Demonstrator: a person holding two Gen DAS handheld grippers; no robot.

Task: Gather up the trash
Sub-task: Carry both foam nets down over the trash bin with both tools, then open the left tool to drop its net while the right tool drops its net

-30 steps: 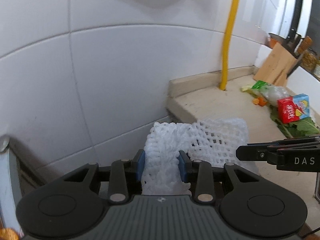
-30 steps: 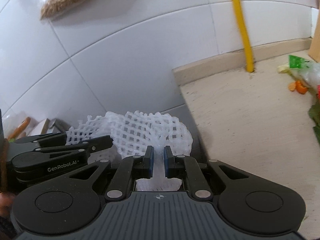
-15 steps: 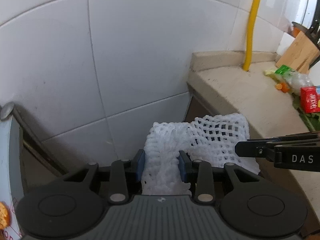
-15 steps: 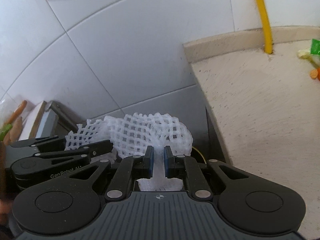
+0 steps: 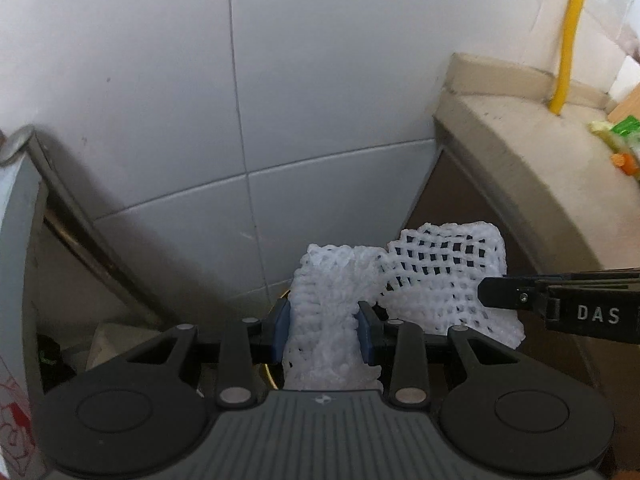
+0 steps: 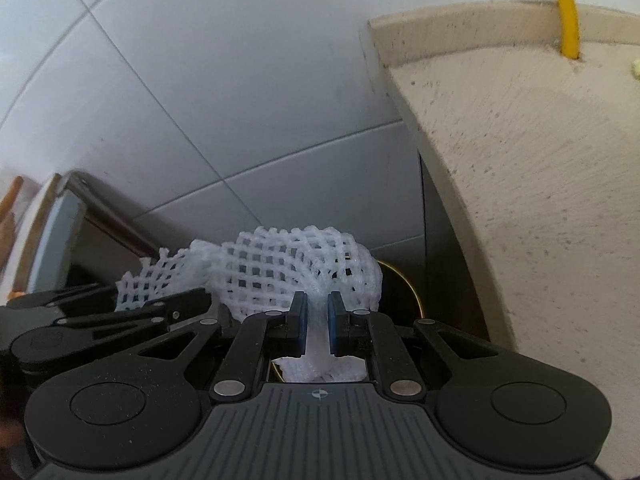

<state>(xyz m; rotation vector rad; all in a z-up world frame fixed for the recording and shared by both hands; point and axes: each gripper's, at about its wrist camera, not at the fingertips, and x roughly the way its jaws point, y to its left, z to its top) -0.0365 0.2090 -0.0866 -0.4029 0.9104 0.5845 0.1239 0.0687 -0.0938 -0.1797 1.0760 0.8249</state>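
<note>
Between the two pairs of blue-padded jaws hangs the white foam mesh fruit sleeve (image 5: 400, 280), stretched side to side with each end pinched. Nearest the left wrist camera, the left gripper (image 5: 325, 334) clamps a thick bunched wad of mesh, so its jaws sit part-way apart; the right gripper (image 6: 317, 324) squeezes a thin gather, its jaws almost together. The sleeve's long axis runs from one gripper to the other, and neither hand is nearer — both share the load.

Just below and beyond the mesh, a brass-coloured curved rim (image 6: 404, 280) peeks out, probably the mouth of a bin, though only an arc shows and the mesh and gripper bodies cover the rest. I judge the drop turns on getting the sleeve over that opening, in the dark gap beside the beige stone counter (image 6: 540, 180). What lies inside the gap is too dim to read.

Farther off stand the white tiled wall (image 5: 320, 80) and a yellow pipe (image 5: 570, 40); scraps at the counter's far edge are cut off.
</note>
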